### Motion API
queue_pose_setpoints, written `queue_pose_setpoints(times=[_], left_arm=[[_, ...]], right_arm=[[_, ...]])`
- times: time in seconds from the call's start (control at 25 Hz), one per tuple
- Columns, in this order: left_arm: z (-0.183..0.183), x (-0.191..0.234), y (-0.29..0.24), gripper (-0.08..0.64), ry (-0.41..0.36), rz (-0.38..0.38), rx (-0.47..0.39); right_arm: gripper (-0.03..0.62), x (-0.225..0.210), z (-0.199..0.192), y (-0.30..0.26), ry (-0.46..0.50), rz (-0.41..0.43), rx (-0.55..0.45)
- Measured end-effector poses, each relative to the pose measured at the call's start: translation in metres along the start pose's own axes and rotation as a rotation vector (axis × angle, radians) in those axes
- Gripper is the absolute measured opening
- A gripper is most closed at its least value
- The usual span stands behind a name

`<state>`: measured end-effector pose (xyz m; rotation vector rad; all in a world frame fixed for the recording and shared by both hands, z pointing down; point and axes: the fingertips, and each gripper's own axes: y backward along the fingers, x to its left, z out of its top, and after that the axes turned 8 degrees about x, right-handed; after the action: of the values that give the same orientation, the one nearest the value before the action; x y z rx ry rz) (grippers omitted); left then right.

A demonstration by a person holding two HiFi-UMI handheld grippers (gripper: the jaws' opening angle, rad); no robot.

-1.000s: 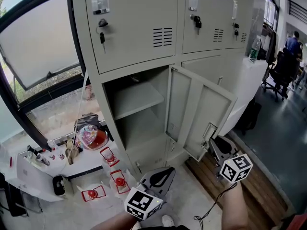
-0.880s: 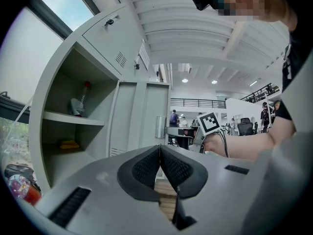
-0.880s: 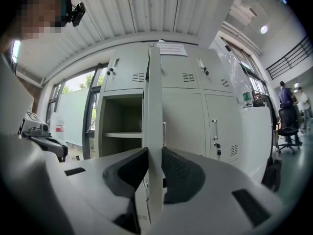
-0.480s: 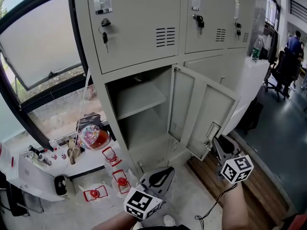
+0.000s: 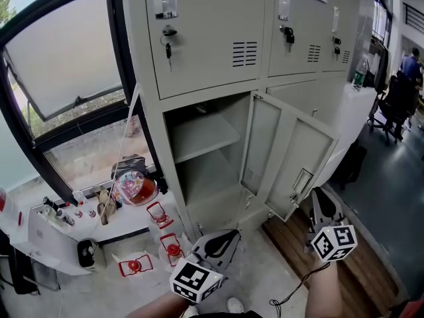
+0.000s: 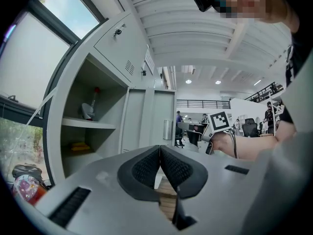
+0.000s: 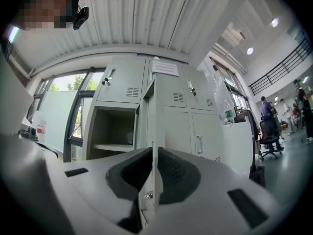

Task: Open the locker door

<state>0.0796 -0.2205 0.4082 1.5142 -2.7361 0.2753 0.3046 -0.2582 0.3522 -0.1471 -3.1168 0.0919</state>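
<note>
Right tool point(image 7: 152, 155), jaws just closing, seems to pinch the free edge of the door point(image 5: 291, 158); left tool point(image 6: 160, 153) pressed together, empty. Thin, stiff, light sheet metal: that edge suits gripping.

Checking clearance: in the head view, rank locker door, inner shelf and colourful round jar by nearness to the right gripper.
1. locker door, edge between the jaws of the right gripper, which have just been closing
2. inner shelf, left of it
3. colourful round jar, far left
</note>
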Motion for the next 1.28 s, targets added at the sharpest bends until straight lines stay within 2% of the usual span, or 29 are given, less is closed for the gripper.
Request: queue_pose_setpoints(times=[0.04, 0.08, 0.52, 0.84, 1.08, 1.28], left_arm=[[0.001, 0.002, 0.003, 0.017, 0.001, 0.005, -0.003], [0.001, 0.004, 0.007, 0.017, 0.002, 0.011, -0.007], [-0.001, 0.028, 0.051, 0.017, 0.024, 0.108, -0.015], [-0.009, 0.047, 0.087, 0.017, 0.043, 0.182, -0.012], [-0.018, 0.057, 0.106, 0.017, 0.047, 0.231, 0.005], [-0.025, 0.059, 0.114, 0.017, 0.061, 0.242, 0.011]], right_arm=[[0.064, 0.005, 0.003, 0.003, 0.001, -0.001, -0.006], [0.055, 0.012, 0.006, 0.005, 0.003, 0.009, -0.009], [0.054, 0.142, 0.005, 0.006, 0.056, 0.261, 0.032], [0.054, 0.225, -0.018, 0.008, 0.087, 0.383, 0.098], [0.054, 0.259, -0.04, 0.012, 0.085, 0.449, 0.141], [0.054, 0.273, -0.056, 0.019, 0.086, 0.479, 0.175]])
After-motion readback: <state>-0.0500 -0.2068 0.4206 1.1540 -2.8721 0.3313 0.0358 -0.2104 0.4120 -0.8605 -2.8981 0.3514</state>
